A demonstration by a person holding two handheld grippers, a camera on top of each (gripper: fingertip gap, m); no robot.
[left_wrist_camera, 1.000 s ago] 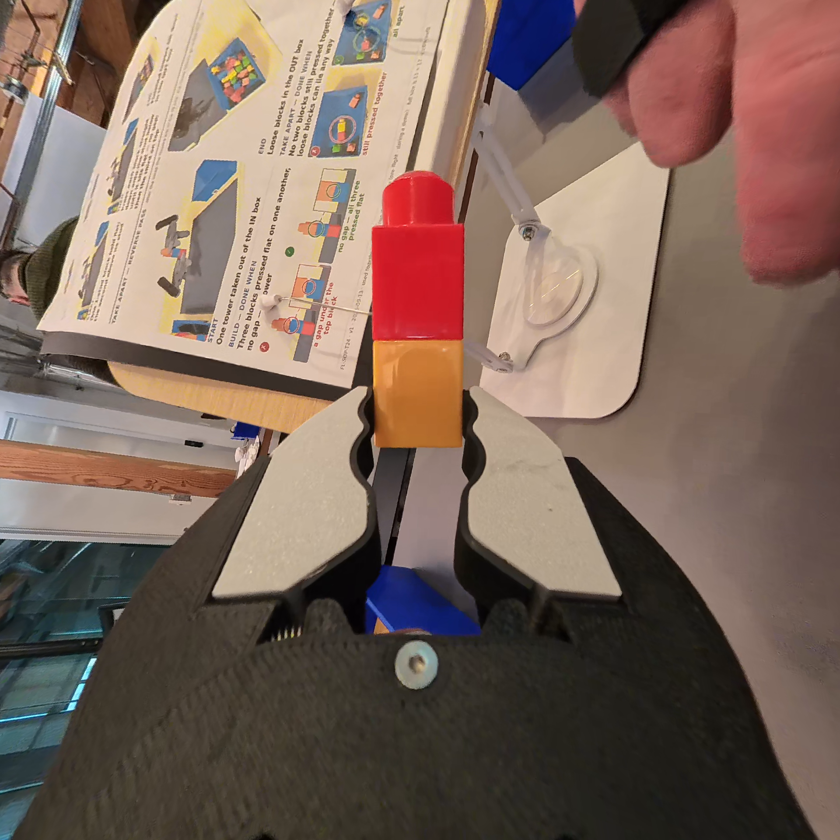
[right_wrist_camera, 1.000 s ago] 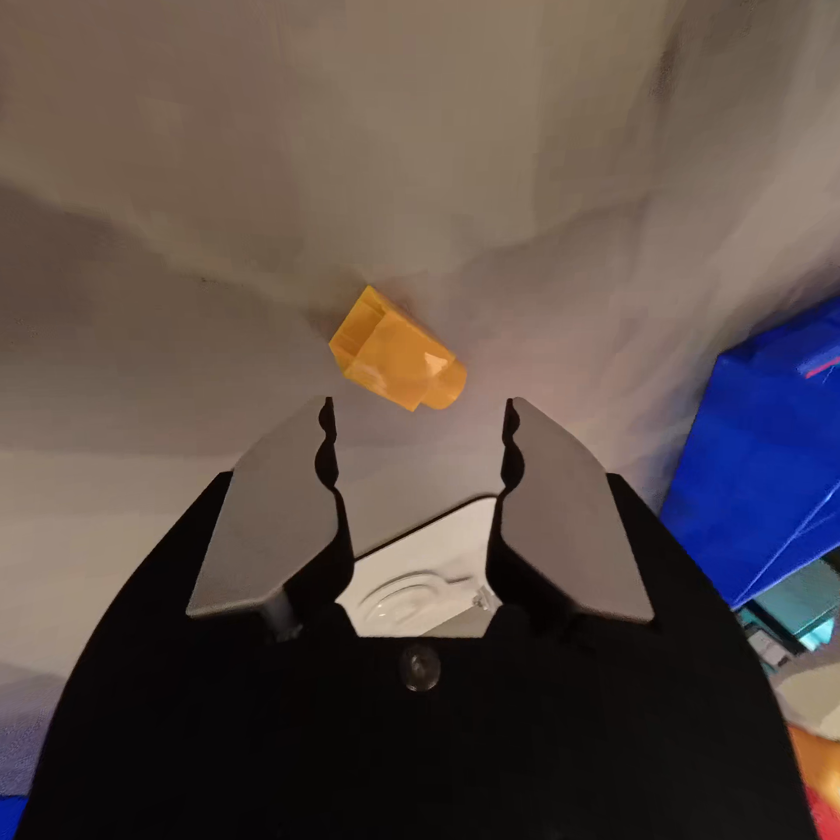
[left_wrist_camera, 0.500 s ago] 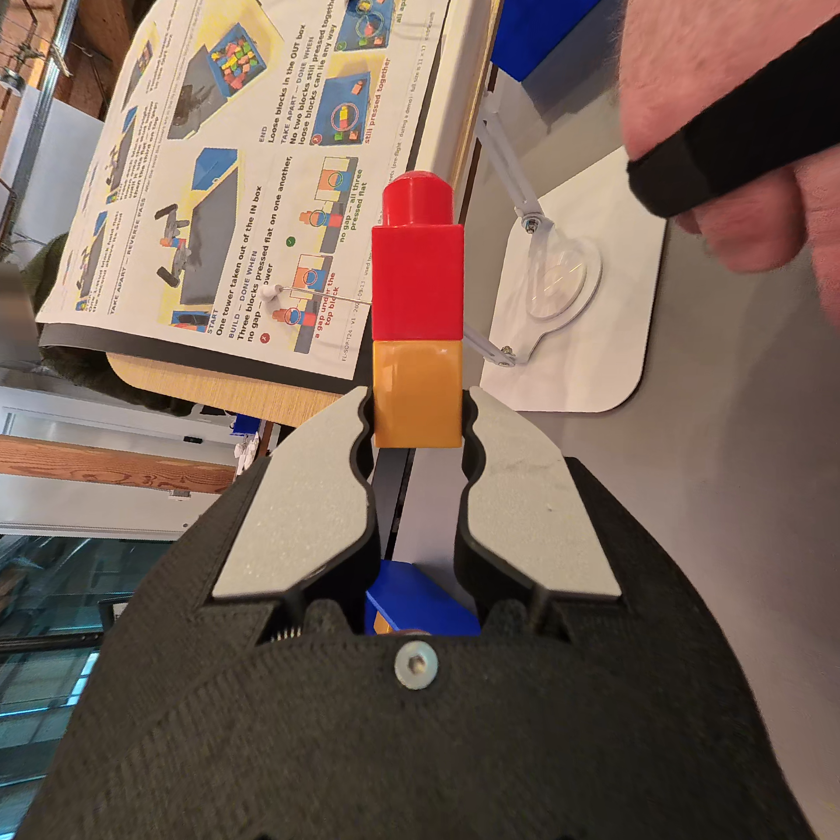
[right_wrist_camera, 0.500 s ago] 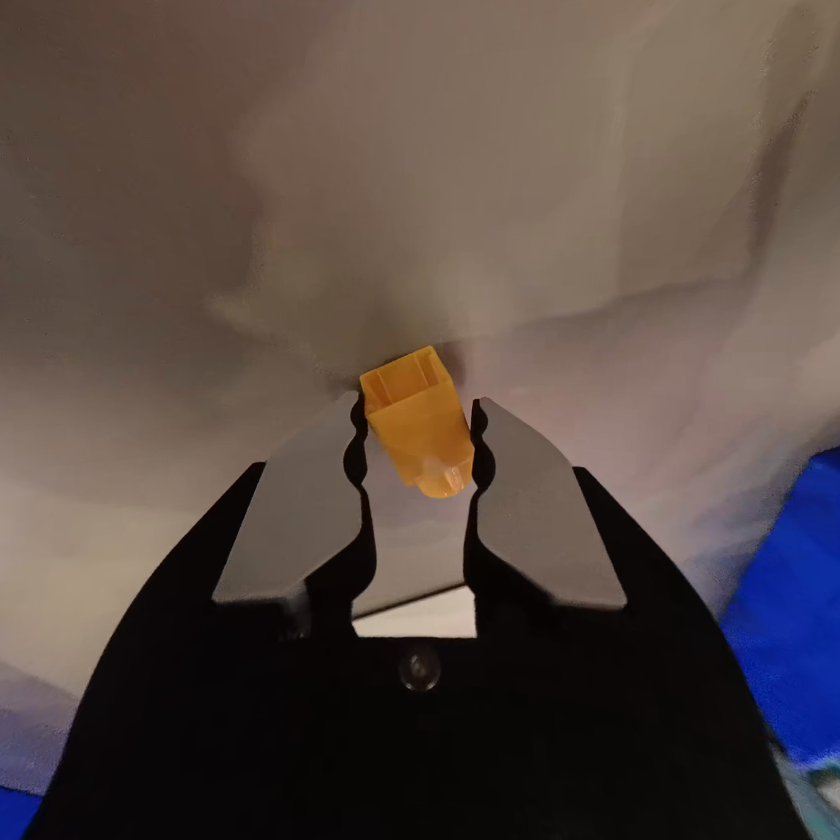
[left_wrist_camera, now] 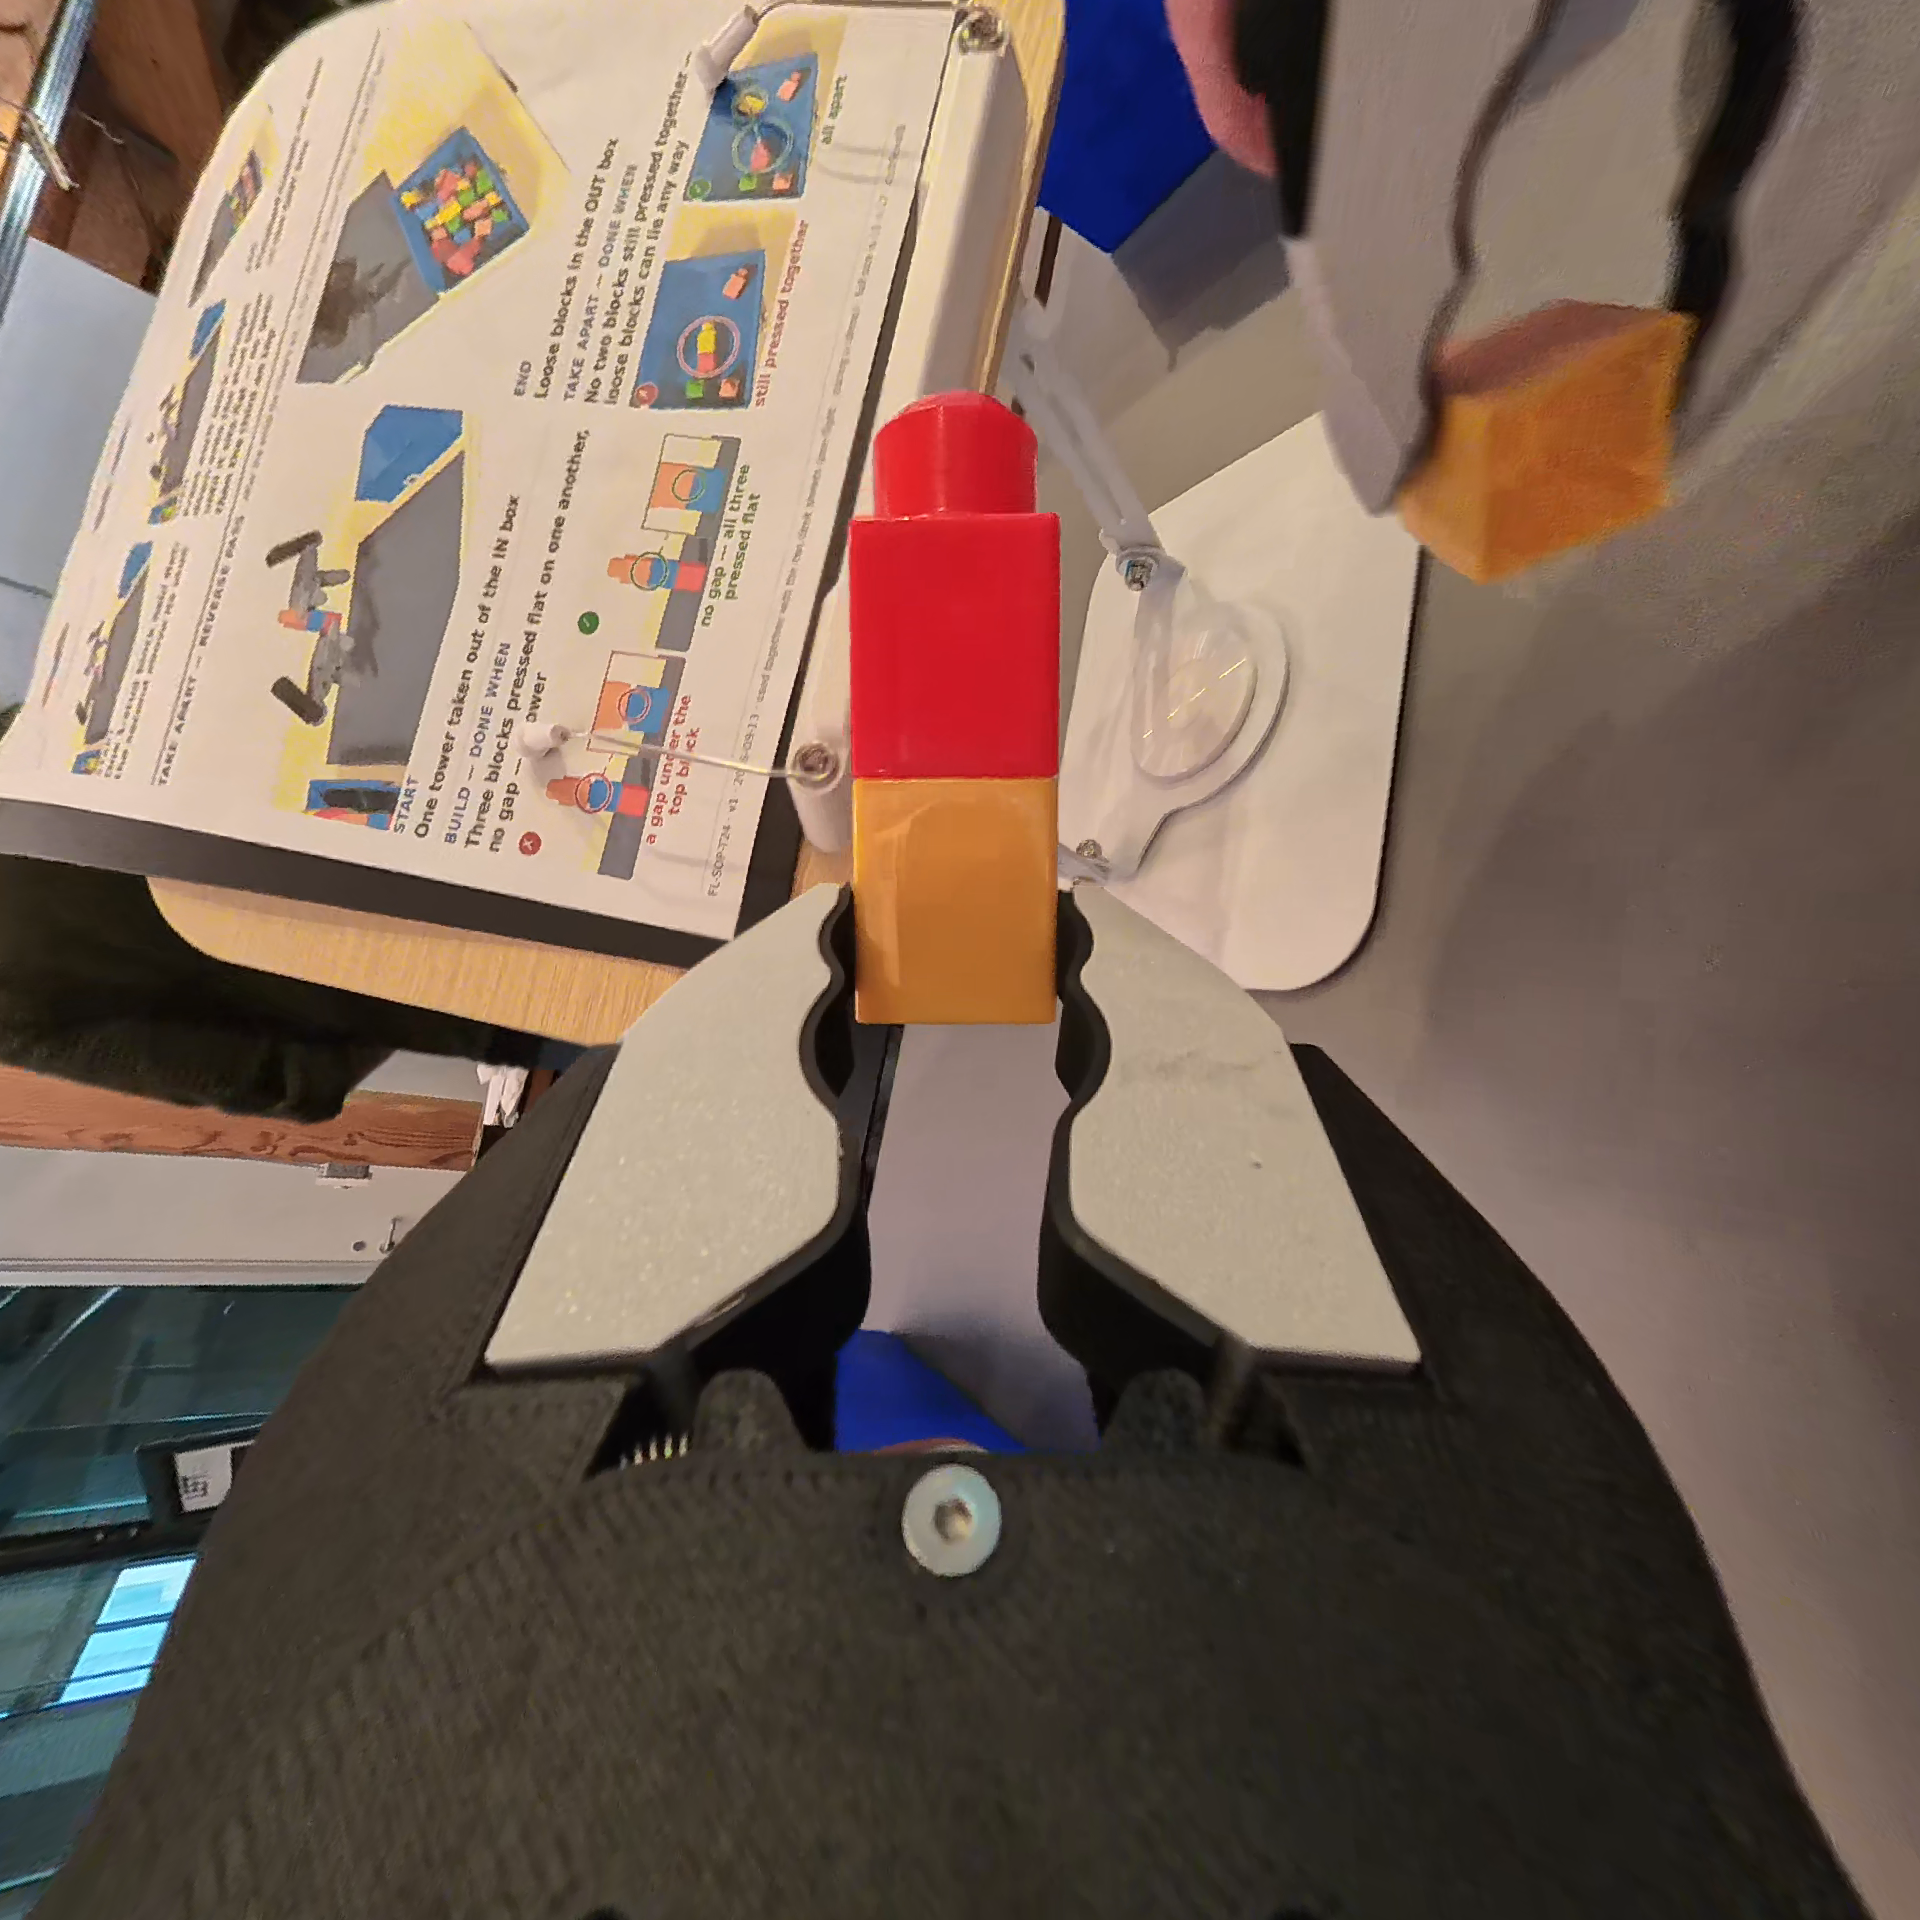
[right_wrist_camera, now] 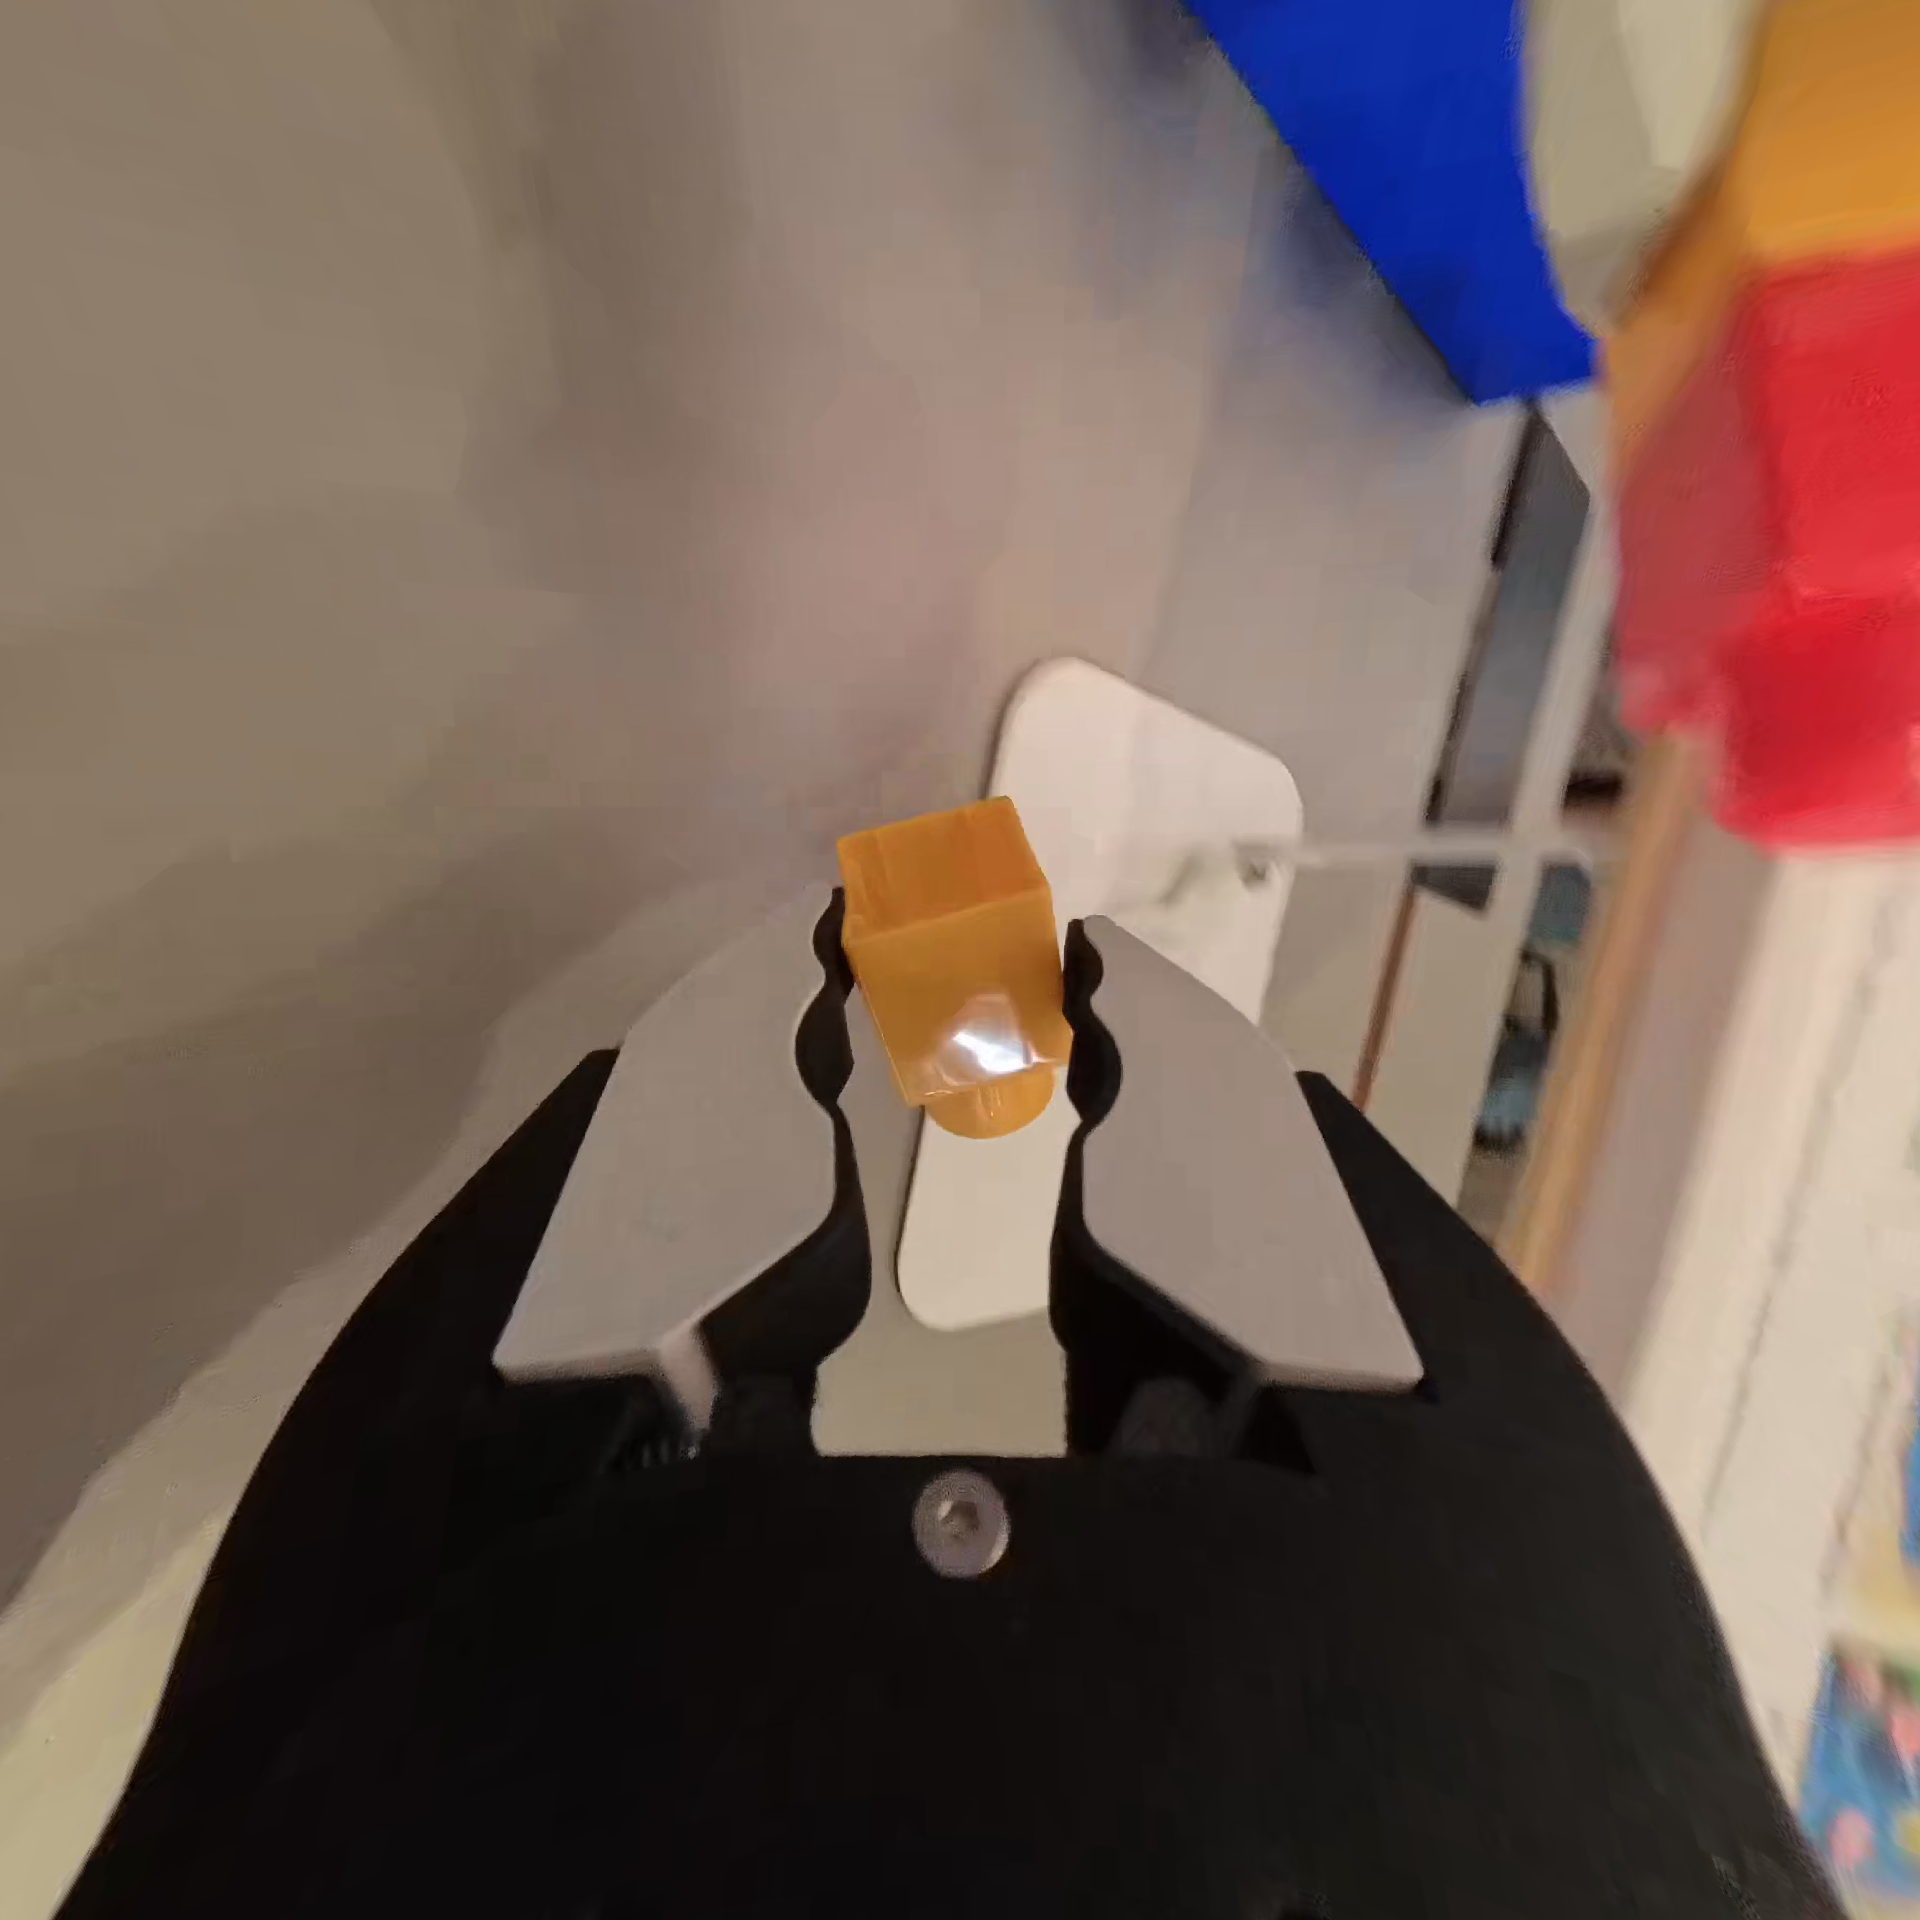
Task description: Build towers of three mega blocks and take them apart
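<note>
My left gripper [left_wrist_camera: 956, 956] is shut on the orange bottom block [left_wrist_camera: 954, 899] of a two-block stack; a red block [left_wrist_camera: 954, 634] with its stud up is pressed flat on top. My right gripper [right_wrist_camera: 954, 971] is shut on a loose orange block [right_wrist_camera: 951, 961], hollow underside facing away and stud toward the camera. In the left wrist view the right gripper [left_wrist_camera: 1538, 416] shows at the upper right, carrying that orange block [left_wrist_camera: 1548, 447] above and to the right of the red block. The stack shows blurred at the right edge of the right wrist view [right_wrist_camera: 1787, 582].
An instruction sheet on a wooden board [left_wrist_camera: 499, 436] stands left of the stack. A white base plate with a clear holder [left_wrist_camera: 1247, 707] lies on the grey table [left_wrist_camera: 1662, 1143]. A blue box [right_wrist_camera: 1403, 187] stands behind; another blue box edge [left_wrist_camera: 914, 1392] shows below the left jaws.
My right gripper closed on the orange block lying on the table, lifted it and carried it toward the stack. My left gripper kept holding the orange-and-red stack still.
</note>
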